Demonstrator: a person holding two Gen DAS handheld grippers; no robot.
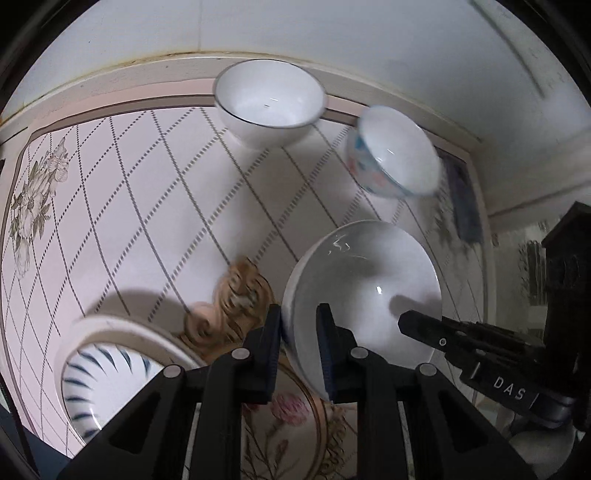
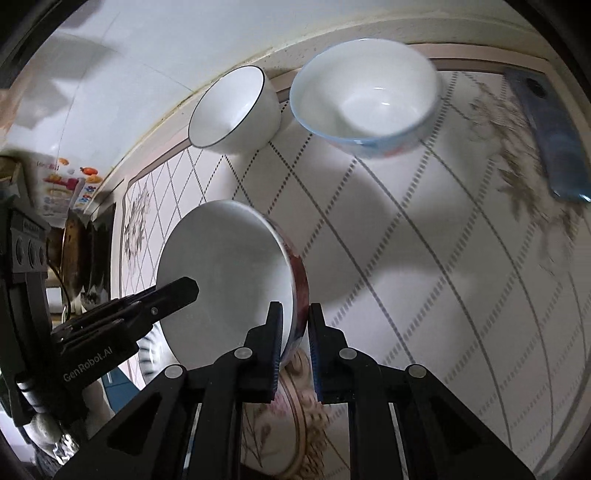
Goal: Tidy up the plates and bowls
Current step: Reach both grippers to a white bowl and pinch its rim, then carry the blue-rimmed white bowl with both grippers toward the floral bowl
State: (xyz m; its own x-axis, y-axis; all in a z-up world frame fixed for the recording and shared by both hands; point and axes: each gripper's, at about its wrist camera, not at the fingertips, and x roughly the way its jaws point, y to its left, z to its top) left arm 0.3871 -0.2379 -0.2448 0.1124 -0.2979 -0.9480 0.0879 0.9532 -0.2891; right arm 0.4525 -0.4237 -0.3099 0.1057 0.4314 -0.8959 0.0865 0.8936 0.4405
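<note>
Both grippers hold one white bowl with a red-patterned outside (image 1: 365, 288), (image 2: 229, 273), lifted above the table. My left gripper (image 1: 299, 332) is shut on its left rim. My right gripper (image 2: 295, 328) is shut on its right rim. The right gripper's finger shows in the left wrist view (image 1: 417, 325); the left gripper's finger shows in the right wrist view (image 2: 177, 291). Below lies a gold-rimmed floral plate (image 1: 291, 413), (image 2: 280, 413). A white bowl with a dark rim (image 1: 269, 99), (image 2: 236, 110) and a blue-rimmed patterned bowl (image 1: 395, 151), (image 2: 365, 96) stand at the back.
A blue-striped bowl (image 1: 99, 369) sits at the near left, also glimpsed in the right wrist view (image 2: 151, 350). A dark blue flat object (image 2: 550, 136), (image 1: 465, 195) lies at the right. The tablecloth (image 1: 147, 206) has a diamond pattern. A white wall (image 1: 295, 29) backs the table.
</note>
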